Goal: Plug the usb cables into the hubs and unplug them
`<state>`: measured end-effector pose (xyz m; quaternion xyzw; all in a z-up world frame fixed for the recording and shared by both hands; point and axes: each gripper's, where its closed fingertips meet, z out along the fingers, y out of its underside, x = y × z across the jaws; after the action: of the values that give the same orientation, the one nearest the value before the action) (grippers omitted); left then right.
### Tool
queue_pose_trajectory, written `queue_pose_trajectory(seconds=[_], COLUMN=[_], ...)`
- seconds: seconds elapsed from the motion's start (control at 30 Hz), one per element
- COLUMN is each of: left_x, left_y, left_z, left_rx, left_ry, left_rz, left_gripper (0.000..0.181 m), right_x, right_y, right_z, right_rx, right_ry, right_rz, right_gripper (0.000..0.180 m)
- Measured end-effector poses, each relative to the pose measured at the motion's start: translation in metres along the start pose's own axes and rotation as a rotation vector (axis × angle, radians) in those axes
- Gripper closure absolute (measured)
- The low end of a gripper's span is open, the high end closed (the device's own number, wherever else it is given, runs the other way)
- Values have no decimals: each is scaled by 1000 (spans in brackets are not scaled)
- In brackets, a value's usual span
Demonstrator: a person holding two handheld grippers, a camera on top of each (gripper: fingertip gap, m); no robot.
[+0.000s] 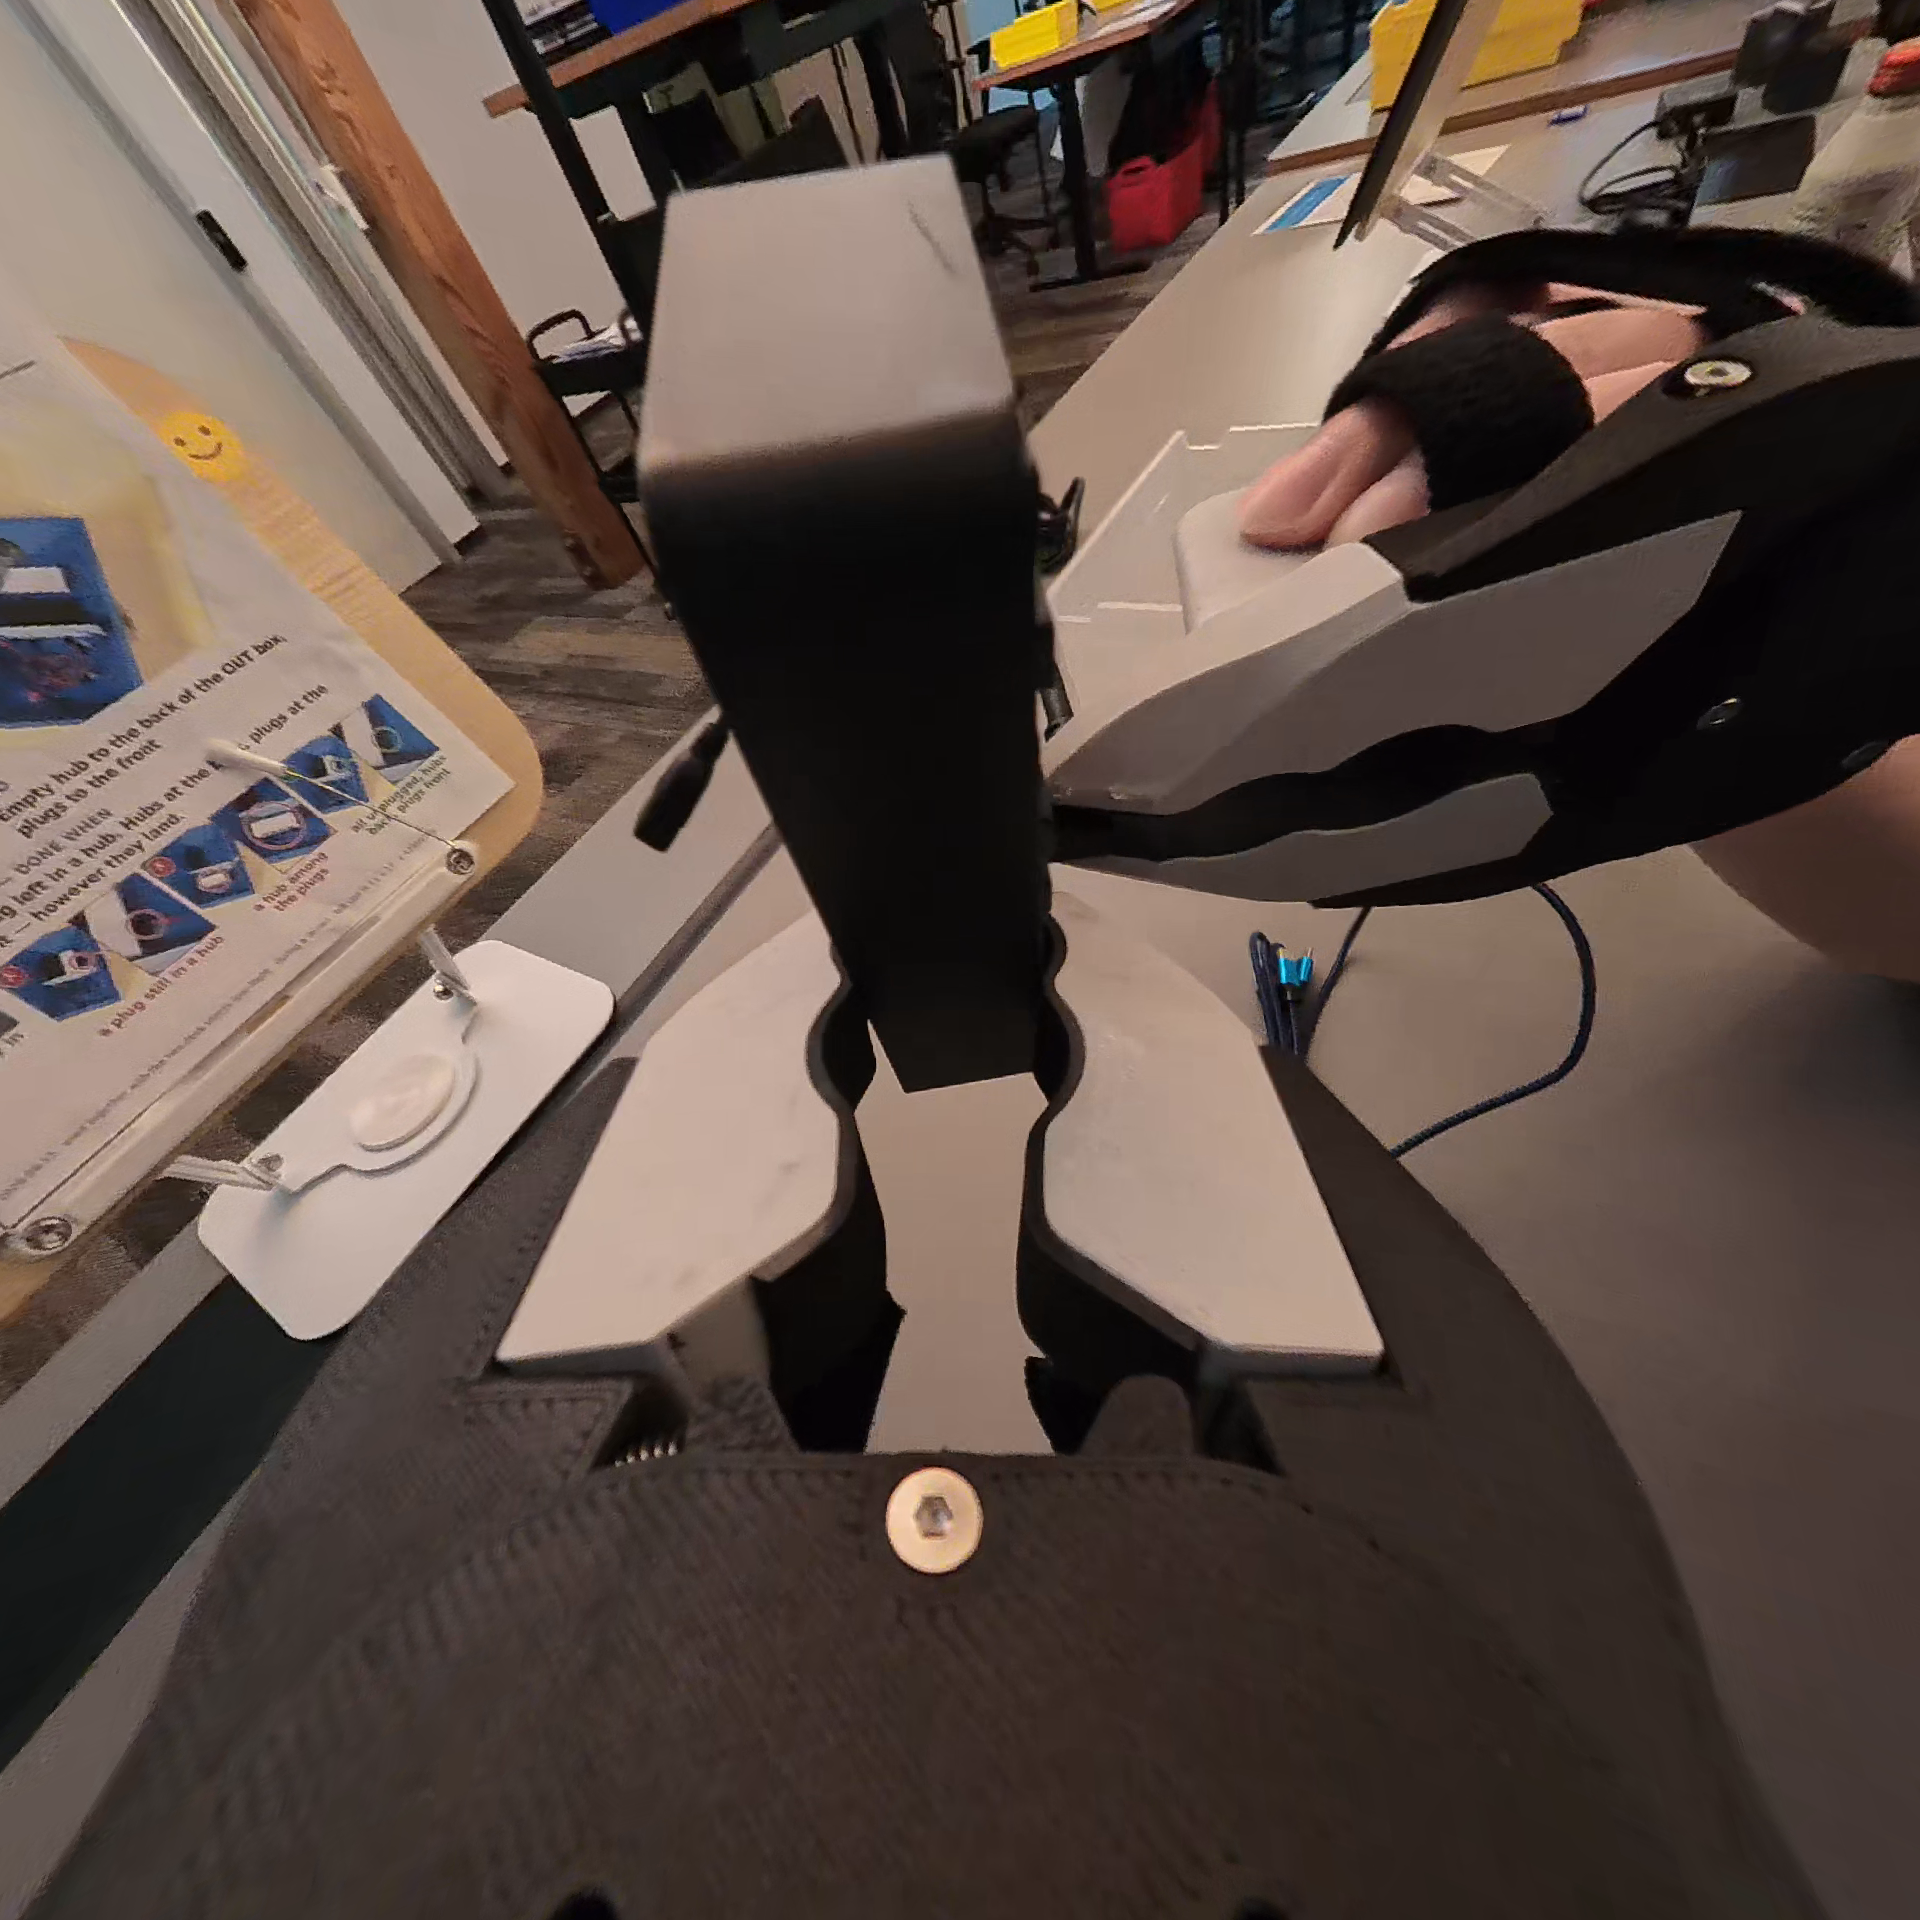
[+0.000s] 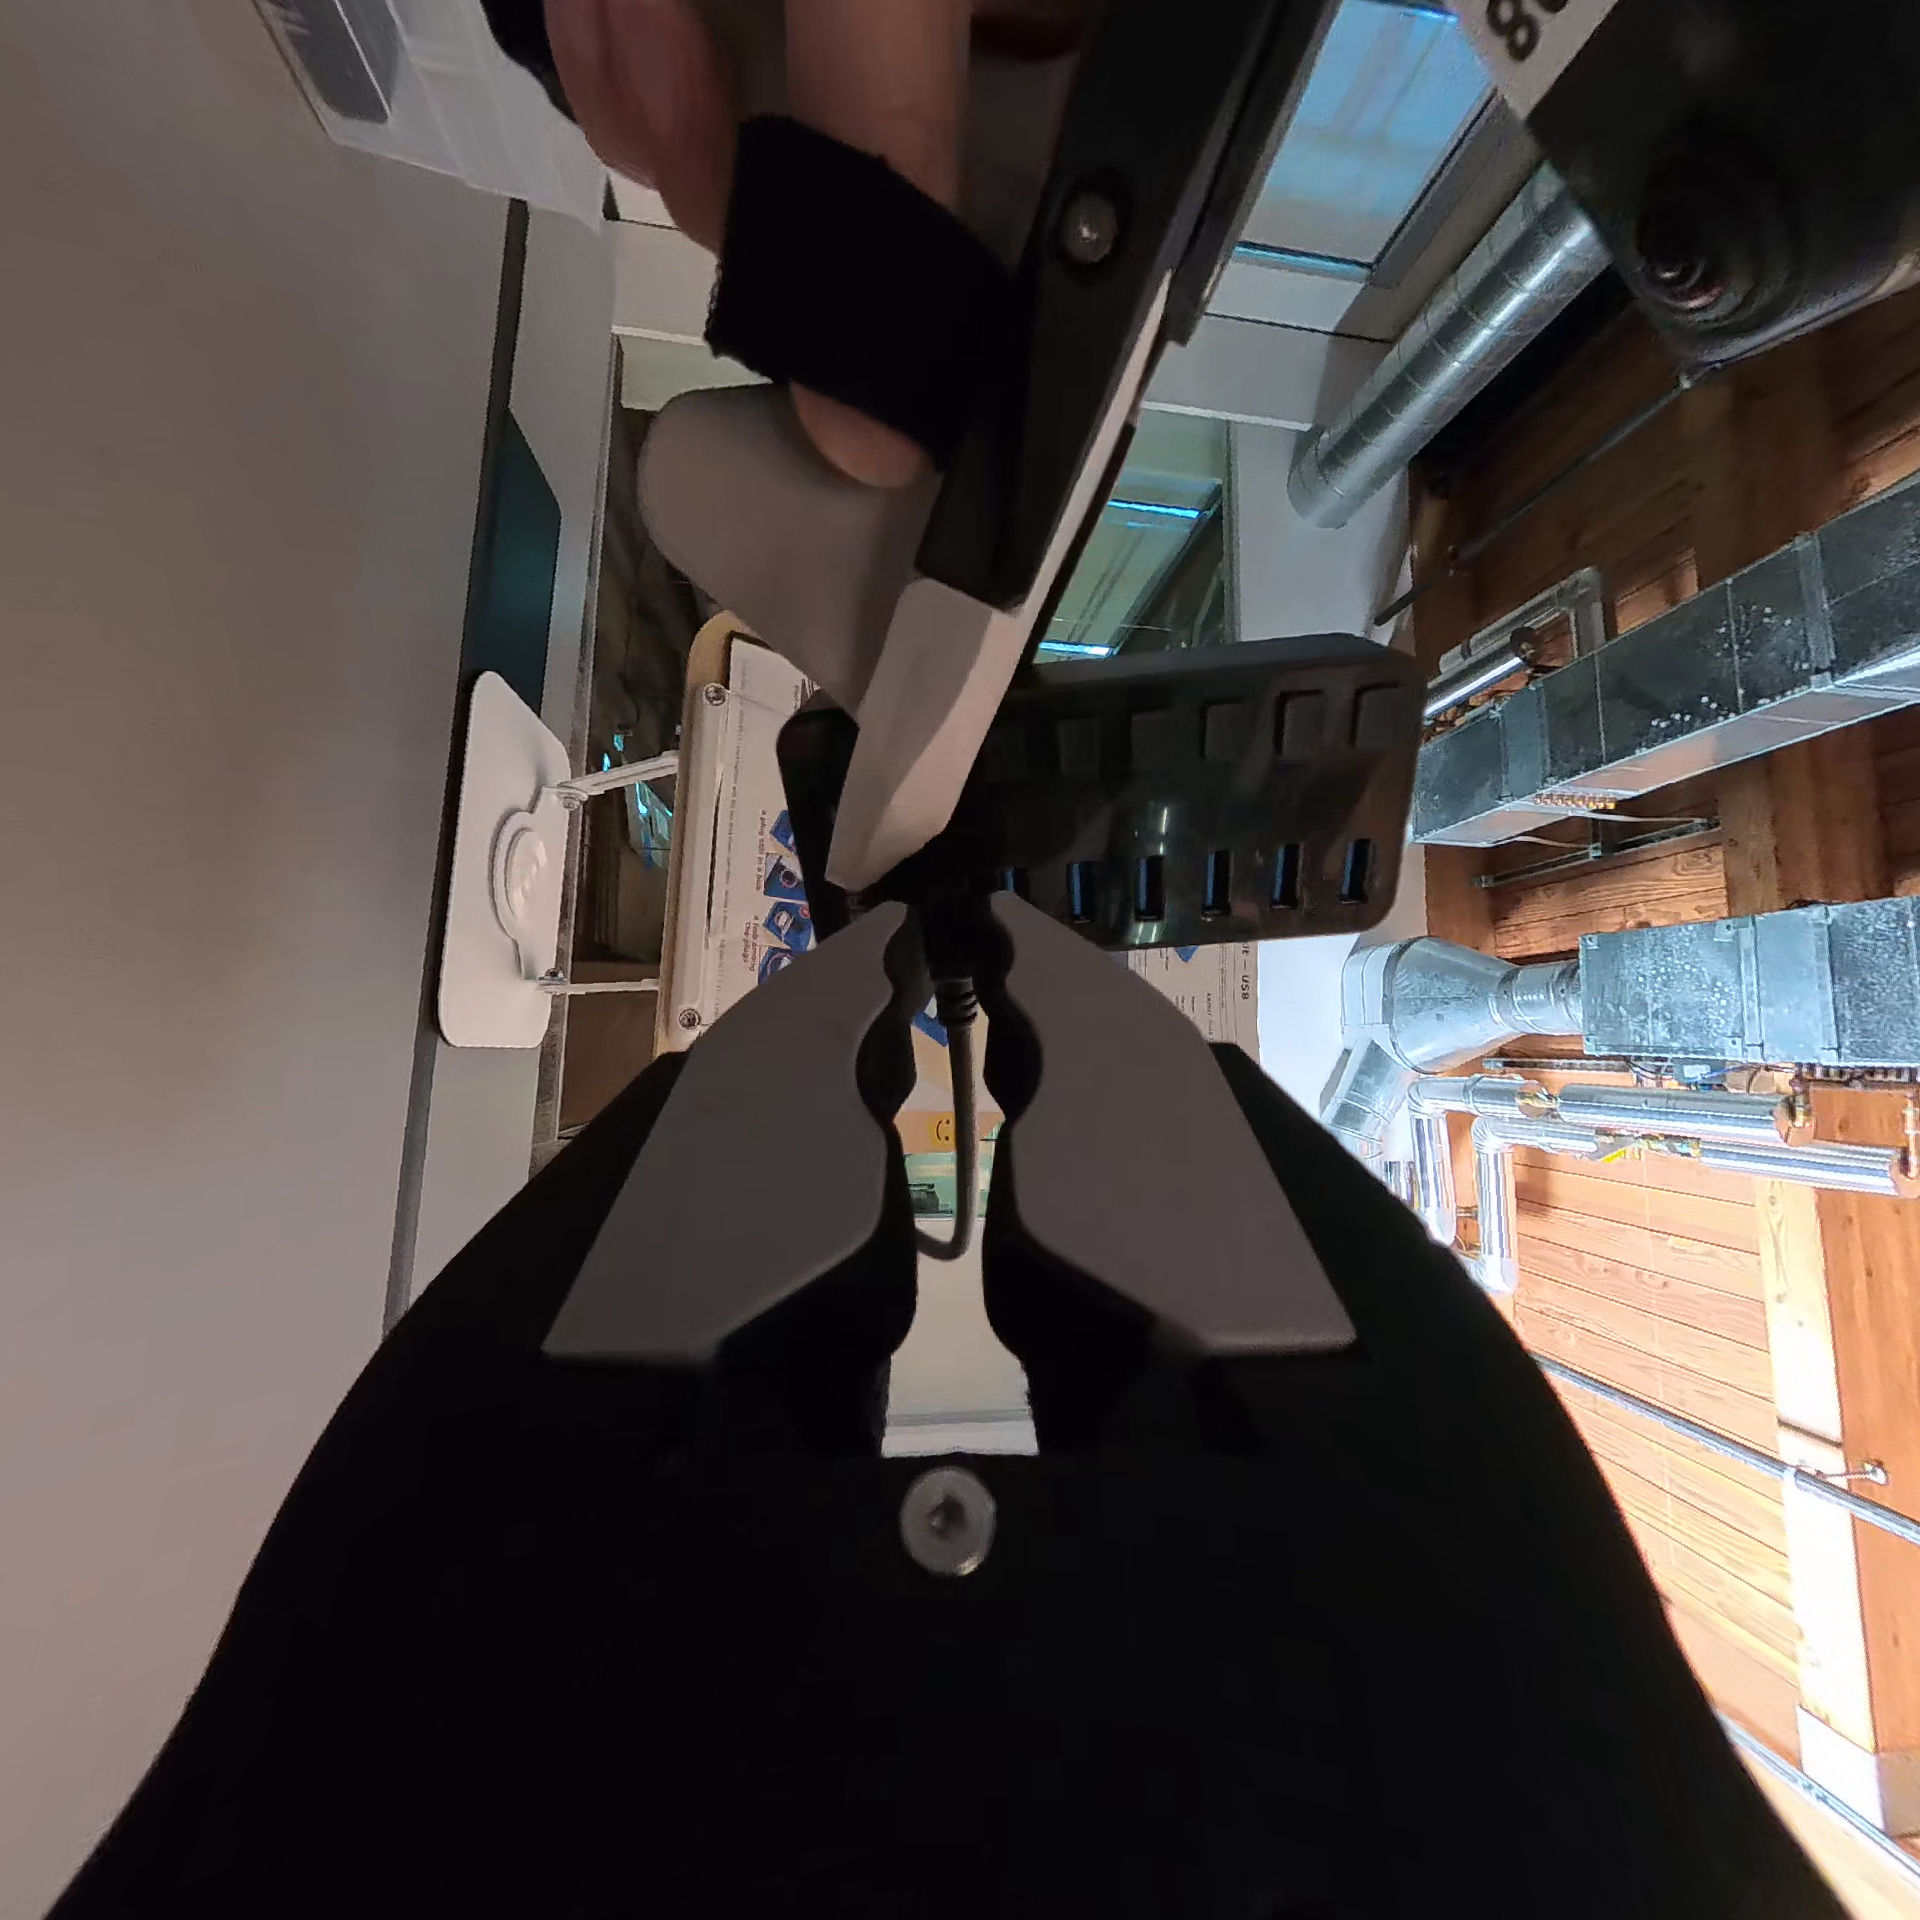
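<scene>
Hub sits clamped upright in your left gripper; your right gripper pinches a black plug at its end port, seemingly seated. Other ports stay empty.

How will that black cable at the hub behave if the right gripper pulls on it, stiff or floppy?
Probably floppy: the black cable curls into a loop behind the right gripper. Its moulded plug end looks stiffer, so gripping there should give better control. The hub, held upright in the left gripper, looks rigid, though it may twist if the pull is off-axis.
</scene>
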<state>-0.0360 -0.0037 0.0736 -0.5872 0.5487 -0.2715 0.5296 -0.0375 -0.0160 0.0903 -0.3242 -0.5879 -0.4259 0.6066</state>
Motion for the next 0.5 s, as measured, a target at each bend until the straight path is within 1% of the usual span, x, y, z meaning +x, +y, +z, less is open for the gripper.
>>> queue_pose_trajectory(seconds=[0.13,0.23,0.3,0.37,0.43,0.5], left_x=[-7,-23,-40,-59,-69,-78], left_y=[6,25,49,80,107,133], left_z=[10,27,37,45,52,57], left_rx=[16,2,-37,-84,-91,-122], left_ry=[-35,-98,-132,-136,-77,-39], left_rz=[-20,-11,-24,-65,-143,-187], left_gripper=[155,155,155,155,155,155], right_x=[-7,-27,-43,-57,-73,-81], right_y=[8,17,27,38,48,61], right_z=[5,18,26,28,26,25], right_rx=[-16,-13,-13,-21,-19,-52], right_ry=[-1,-16,-50,-93,-182,-221], right_rz=[10,-15,20,43,80,101], right_gripper=[171,168,158,158,158,159])
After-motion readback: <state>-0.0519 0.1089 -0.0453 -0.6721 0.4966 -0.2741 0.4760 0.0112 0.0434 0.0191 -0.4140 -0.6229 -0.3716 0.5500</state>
